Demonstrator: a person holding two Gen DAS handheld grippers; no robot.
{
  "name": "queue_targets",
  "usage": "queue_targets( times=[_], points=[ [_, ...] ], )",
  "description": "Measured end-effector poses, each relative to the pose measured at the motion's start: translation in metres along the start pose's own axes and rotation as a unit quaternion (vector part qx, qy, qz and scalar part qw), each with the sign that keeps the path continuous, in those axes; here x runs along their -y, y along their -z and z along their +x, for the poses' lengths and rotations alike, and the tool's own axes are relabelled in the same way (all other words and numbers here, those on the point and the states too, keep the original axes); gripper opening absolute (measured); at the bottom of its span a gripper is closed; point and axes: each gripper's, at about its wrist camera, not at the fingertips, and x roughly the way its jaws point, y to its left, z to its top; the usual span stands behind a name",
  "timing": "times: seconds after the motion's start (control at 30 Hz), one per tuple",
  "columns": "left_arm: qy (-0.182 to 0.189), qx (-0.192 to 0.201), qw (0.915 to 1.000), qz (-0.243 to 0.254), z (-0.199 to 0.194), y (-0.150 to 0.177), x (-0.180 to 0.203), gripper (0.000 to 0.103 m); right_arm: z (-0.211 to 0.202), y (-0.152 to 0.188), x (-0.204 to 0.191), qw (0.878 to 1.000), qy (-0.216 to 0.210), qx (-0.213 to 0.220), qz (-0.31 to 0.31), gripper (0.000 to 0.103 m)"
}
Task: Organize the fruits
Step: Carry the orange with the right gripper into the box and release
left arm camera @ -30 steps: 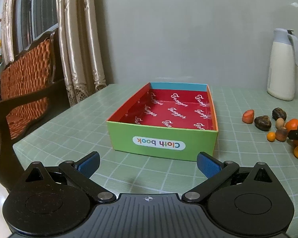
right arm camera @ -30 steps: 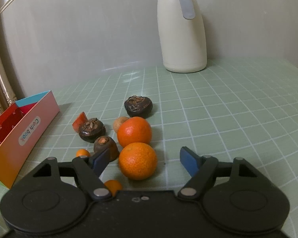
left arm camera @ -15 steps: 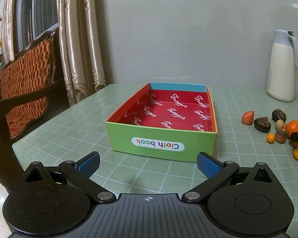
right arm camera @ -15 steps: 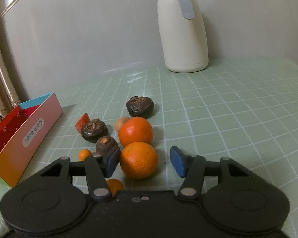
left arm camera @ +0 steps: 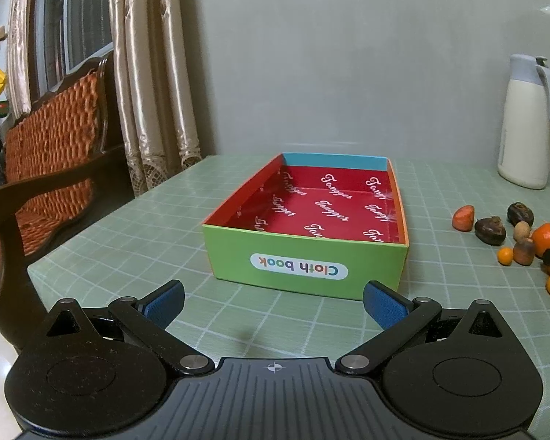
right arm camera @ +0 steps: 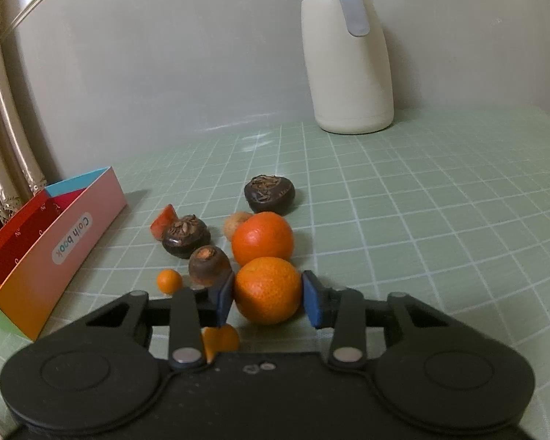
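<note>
Closing in on the fruit now, and the whole scene sits on the green checked tabletop (right arm camera: 440, 201) in front of you. Biggest thing on it is the open box (left arm camera: 304, 256) marked "Cloth book", red inside and showing no fruit on the floor you can see, straight ahead of your left gripper (left arm camera: 273, 299). That gripper hangs just short of the box with its jaws spread wide and nothing between them. Off at the back stands the cream jug (right arm camera: 348, 69), well clear of the work.

Now the pile: it lies to the right of the box, and your right hand is by far the nearer one. Your right gripper (right arm camera: 267, 295) points straight into it, and the near orange (right arm camera: 267, 289) sits squarely between the jaws, which are closing on it; the blue pads look to be right at its flanks, left and right. It's round, so no long axis to worry about. The far orange (right arm camera: 262, 244) touches it just behind, a brown fruit (right arm camera: 209, 266) crowds the left pad, and a small kumquat (right arm camera: 169, 281) lies further left. From here the box is off to your left, so I'd judge the carry goes that way once the orange lifts.
</note>
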Motion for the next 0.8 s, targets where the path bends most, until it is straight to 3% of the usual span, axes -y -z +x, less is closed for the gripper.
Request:
queue_targets(
  times=[0.27, 0.47, 0.8],
  points=[
    [-0.005, 0.006, 0.9999, -0.011, -0.002, 0.0, -0.009, 0.103, -0.013, 0.002, 0.002, 1.0, -0.007, 0.028, 0.009, 0.038],
    [-0.022, 0.008, 0.9992, -0.032, -0.003, 0.0, -0.027, 0.103, -0.021, 0.0, -0.009, 0.998, -0.037, 0.04, 0.006, 0.038],
    [-0.064, 0.009, 0.9959, -0.063, -0.003, 0.007, -0.068, 0.103, -0.021, -0.024, -0.089, 0.989, -0.134, 0.05, -0.046, 0.038]
  ],
)
